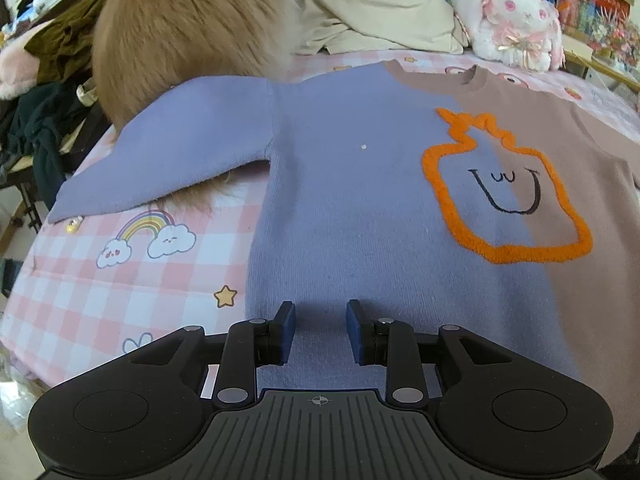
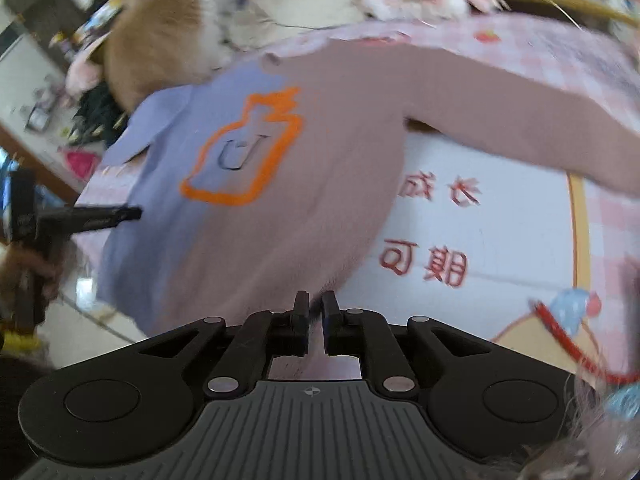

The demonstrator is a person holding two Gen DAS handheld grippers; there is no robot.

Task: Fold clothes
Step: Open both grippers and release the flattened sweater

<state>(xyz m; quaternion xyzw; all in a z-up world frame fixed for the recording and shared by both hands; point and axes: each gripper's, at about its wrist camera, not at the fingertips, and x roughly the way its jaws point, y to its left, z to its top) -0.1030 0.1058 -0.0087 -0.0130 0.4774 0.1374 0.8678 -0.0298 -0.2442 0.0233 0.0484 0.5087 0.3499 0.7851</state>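
Fuzzy knit sweater (image 1: pixel 340 184), half lilac, half mauve, w/ raised orange fleece outline, lies flat on pink checked bedsheet (image 1: pixel 80 280). Left gripper (image 1: pixel 320 316) jaws part-spread over the lilac hem, nothing betw. them; right gripper (image 2: pixel 316 312) nearly pressed together, pinching mauve hem edge

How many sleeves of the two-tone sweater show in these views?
2. The purple sleeve stretches out toward the furry animal; the brown sleeve stretches out over the pink checked bedding. Neither is folded in yet.
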